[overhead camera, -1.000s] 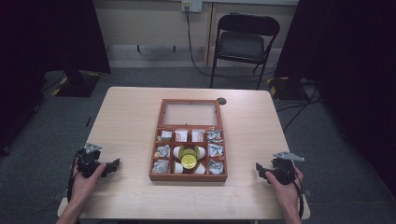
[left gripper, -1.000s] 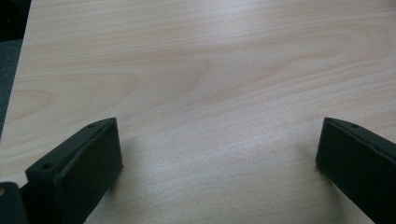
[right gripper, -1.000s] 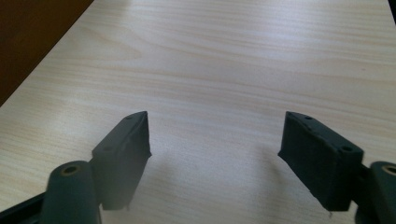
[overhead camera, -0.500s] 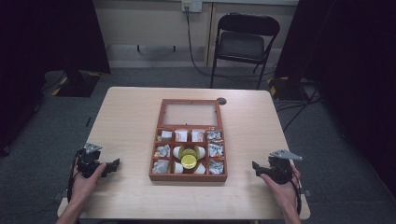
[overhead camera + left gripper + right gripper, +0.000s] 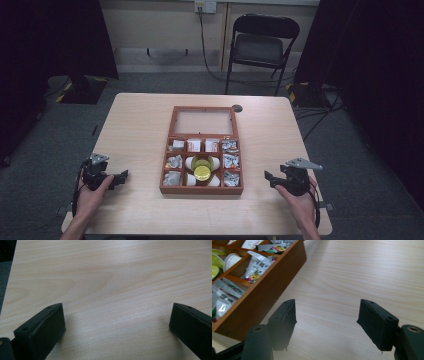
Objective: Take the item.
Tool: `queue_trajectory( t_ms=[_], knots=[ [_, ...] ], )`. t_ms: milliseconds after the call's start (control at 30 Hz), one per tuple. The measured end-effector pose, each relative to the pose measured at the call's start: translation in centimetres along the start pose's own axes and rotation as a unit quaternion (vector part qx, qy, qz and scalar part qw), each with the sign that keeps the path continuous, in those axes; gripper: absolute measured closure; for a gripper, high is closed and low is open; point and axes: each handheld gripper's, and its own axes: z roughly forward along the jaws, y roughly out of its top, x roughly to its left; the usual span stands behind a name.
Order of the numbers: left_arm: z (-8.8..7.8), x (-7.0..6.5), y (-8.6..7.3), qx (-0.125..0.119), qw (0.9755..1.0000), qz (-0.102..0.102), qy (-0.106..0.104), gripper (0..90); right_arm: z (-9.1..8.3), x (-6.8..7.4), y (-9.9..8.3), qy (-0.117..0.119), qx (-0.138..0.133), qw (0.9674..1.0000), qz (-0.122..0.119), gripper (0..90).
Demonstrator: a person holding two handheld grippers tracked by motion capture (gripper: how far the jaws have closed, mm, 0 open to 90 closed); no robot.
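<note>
A wooden box (image 5: 201,190) sits mid-table, its far half a glass-covered panel (image 5: 204,121). The near compartments hold tea packets (image 5: 229,161), white pods and a yellow-topped round thing (image 5: 202,173). My left gripper (image 5: 121,176) rests on the table left of the box, open, with bare wood between its jaws (image 5: 115,322). My right gripper (image 5: 270,177) hovers just right of the box, open. Its jaws (image 5: 327,320) have just been closing, with nothing between them. The box's side wall (image 5: 262,290) and packets (image 5: 254,270) lie to their left.
A small dark disc (image 5: 237,108) lies on the table behind the box's far right corner. A black folding chair (image 5: 260,45) stands beyond the far edge. Bare tabletop (image 5: 140,125) stretches on both sides of the box. Dark curtains hang at left and right.
My right gripper has shifted a little left towards the box and lifted slightly, with its jaws narrower. The left hand and the box have stayed put.
</note>
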Motion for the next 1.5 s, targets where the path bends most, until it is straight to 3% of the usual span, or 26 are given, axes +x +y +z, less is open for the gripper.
queue_trajectory(
  t_ms=[100,767,900,1267,1500],
  knots=[
    [0.0,0.0,0.0,0.0,1.0,0.0,0.0,0.0,0.1,0.6,0.4,0.011,0.001,0.9999,-0.012,29.8],
    [0.0,0.0,0.0,0.0,1.0,0.0,0.001,0.0,0.0,2.4,1.5,0.049,-0.011,0.9984,-0.028,34.8],
    [0.0,0.0,0.0,0.0,1.0,0.0,0.001,0.0,0.1,3.0,1.7,0.066,-0.015,0.9971,-0.035,33.4],
    [0.0,0.0,0.0,0.0,1.0,0.0,0.001,0.0,0.8,4.6,2.8,0.083,-0.013,0.9953,-0.049,34.0],
    [0.0,0.0,0.0,0.0,1.0,0.0,0.001,0.0,1.6,6.7,4.3,0.109,-0.02,0.9914,-0.07,35.5]
  ],
)
